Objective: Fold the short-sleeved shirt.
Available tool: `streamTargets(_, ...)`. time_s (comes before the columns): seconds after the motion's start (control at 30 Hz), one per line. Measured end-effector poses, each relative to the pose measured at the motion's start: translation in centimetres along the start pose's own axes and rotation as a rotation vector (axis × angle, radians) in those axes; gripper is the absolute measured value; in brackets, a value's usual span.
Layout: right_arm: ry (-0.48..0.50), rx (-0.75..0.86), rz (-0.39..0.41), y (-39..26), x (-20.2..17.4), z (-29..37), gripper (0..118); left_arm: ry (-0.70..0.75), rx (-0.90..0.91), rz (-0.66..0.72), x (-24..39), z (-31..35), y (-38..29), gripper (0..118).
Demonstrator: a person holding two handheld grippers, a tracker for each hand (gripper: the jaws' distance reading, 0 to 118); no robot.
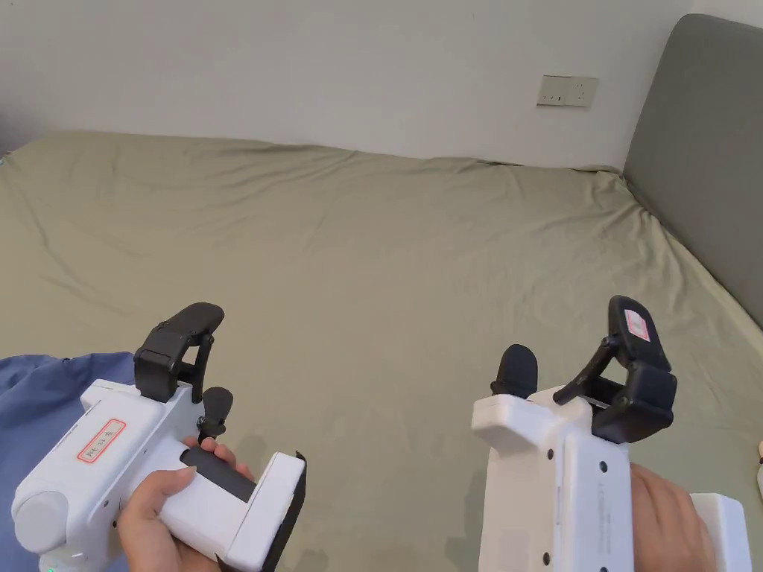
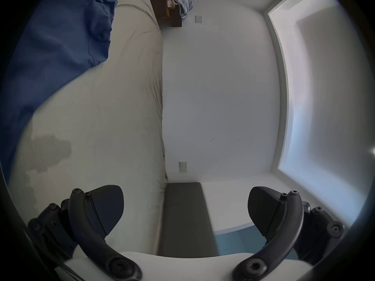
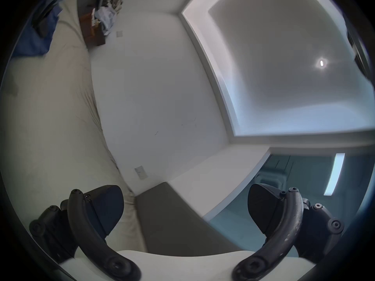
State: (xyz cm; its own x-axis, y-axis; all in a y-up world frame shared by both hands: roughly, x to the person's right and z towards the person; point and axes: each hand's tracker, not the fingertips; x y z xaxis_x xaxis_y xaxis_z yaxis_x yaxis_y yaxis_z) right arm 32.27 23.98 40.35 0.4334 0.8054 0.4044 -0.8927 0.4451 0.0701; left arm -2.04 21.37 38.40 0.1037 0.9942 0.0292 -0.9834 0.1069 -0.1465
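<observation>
A blue shirt (image 1: 37, 402) lies crumpled on the bed at the lower left of the head view, partly behind my left gripper (image 1: 207, 357). The shirt (image 2: 52, 46) spreads over the upper left of the left gripper view, and a small patch of it (image 3: 34, 36) shows at the upper left of the right gripper view. My left gripper (image 2: 185, 210) is open and holds nothing, just right of the shirt and above the sheet. My right gripper (image 1: 577, 350) hovers over bare sheet far right of the shirt. Its jaws (image 3: 185, 210) are wide apart and empty.
The bed has an olive-green sheet (image 1: 387, 253) with light wrinkles. A grey headboard (image 1: 708, 156) rises at the right. A white wall with a socket plate (image 1: 567, 90) runs behind. A brown stand with piled clothes (image 2: 178, 1) stands past the bed's far end.
</observation>
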Motion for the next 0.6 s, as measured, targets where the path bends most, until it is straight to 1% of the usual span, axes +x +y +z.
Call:
streamTargets(0.03, 0.051, -0.064, -0.112, 0.0, 0.6, -0.4, 118, 0.039, 0.012, -0.180, 1.2, 0.0, -0.8, 118)
streamTargets(0.07, 0.112, -0.143, -0.255, -0.2, 1.5, -0.9, 118, 0.080, 0.037, -0.398, 2.5, 0.1, -1.6, 118)
streamTargets(0.1, 0.189, -0.226, -0.426, -0.9, 2.6, -1.7, 118, 0.119, 0.072, -0.655, 3.7, 0.2, -3.2, 118)
streamTargets(0.17, 0.299, -0.319, -0.737, -2.2, 3.9, -2.4, 118, 0.189, 0.159, -1.114, 4.9, -0.2, -6.2, 118)
streamTargets(0.2, 0.337, -0.353, -0.859, -3.0, 4.2, -2.6, 118, 0.207, 0.192, -1.296, 4.8, -0.5, -7.6, 118)
streamTargets(0.23, 0.353, -0.380, -0.928, -3.6, 4.3, -2.9, 118, 0.214, 0.206, -1.422, 4.5, -0.7, -8.4, 118)
streamTargets(0.3, 0.376, -0.414, -0.998, -4.4, 4.1, -3.0, 118, 0.228, 0.218, -1.619, 3.3, -1.2, -8.8, 118)
streamTargets(0.37, 0.369, -0.422, -0.987, -4.6, 3.9, -3.1, 118, 0.221, 0.219, -1.707, 2.5, -1.4, -9.2, 118)
streamTargets(0.43, 0.368, -0.425, -0.976, -4.8, 3.7, -3.1, 118, 0.234, 0.219, -1.725, 2.1, -1.4, -9.1, 118)
streamTargets(0.6, 0.372, -0.423, -0.958, -4.6, 3.8, -3.1, 118, 0.257, 0.195, -1.659, 2.1, -1.4, -8.8, 118)
